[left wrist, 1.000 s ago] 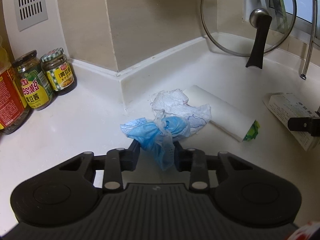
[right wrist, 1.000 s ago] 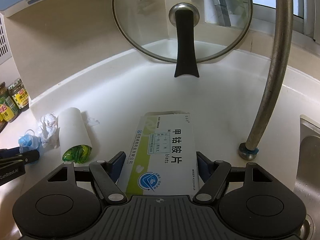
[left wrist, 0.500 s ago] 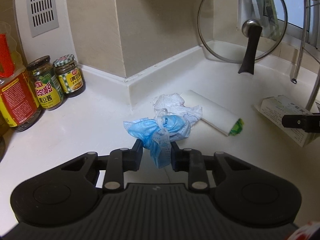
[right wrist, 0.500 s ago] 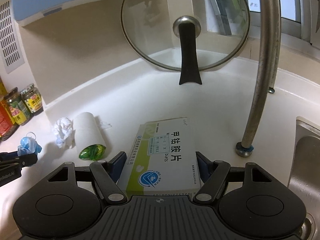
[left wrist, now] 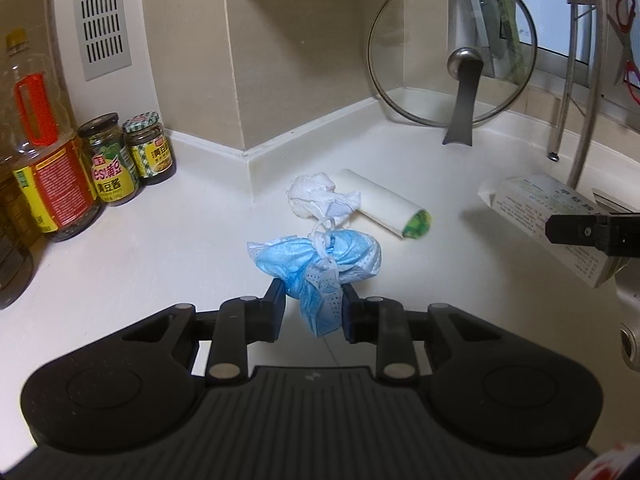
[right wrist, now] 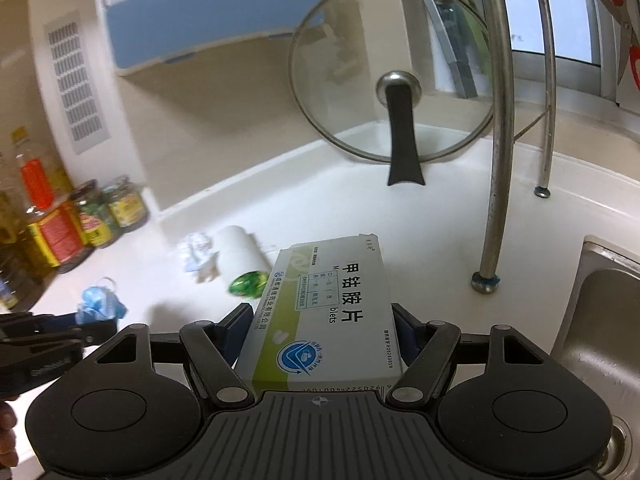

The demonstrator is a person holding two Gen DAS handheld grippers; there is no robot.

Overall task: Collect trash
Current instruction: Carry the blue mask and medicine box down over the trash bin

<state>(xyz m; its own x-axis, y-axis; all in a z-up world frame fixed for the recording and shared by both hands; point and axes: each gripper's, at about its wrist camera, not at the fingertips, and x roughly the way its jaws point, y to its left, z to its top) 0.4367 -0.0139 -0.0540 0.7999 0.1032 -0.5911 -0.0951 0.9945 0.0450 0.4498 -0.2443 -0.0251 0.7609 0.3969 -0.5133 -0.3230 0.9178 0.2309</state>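
Mask (left wrist: 316, 264), blue, crumpled, pinched in left hand-held gripper (left wrist: 313, 306) above counter (left wrist: 160, 248). Right hand-held gripper (right wrist: 322, 332) clamps pill box (right wrist: 324, 312); tissue (left wrist: 316, 198) beyond mask.

White countertop (left wrist: 132, 248) meeting beige walls (left wrist: 304, 60) at a jutting corner, slotted vent panel (left wrist: 101, 16) on the left. Blue-and-white appliance (right wrist: 208, 8) mounted high, window (right wrist: 568, 28) at right letting in daylight. Steel sink (right wrist: 600, 300) at far right, curved metal pipe (right wrist: 498, 132) rising beside it.
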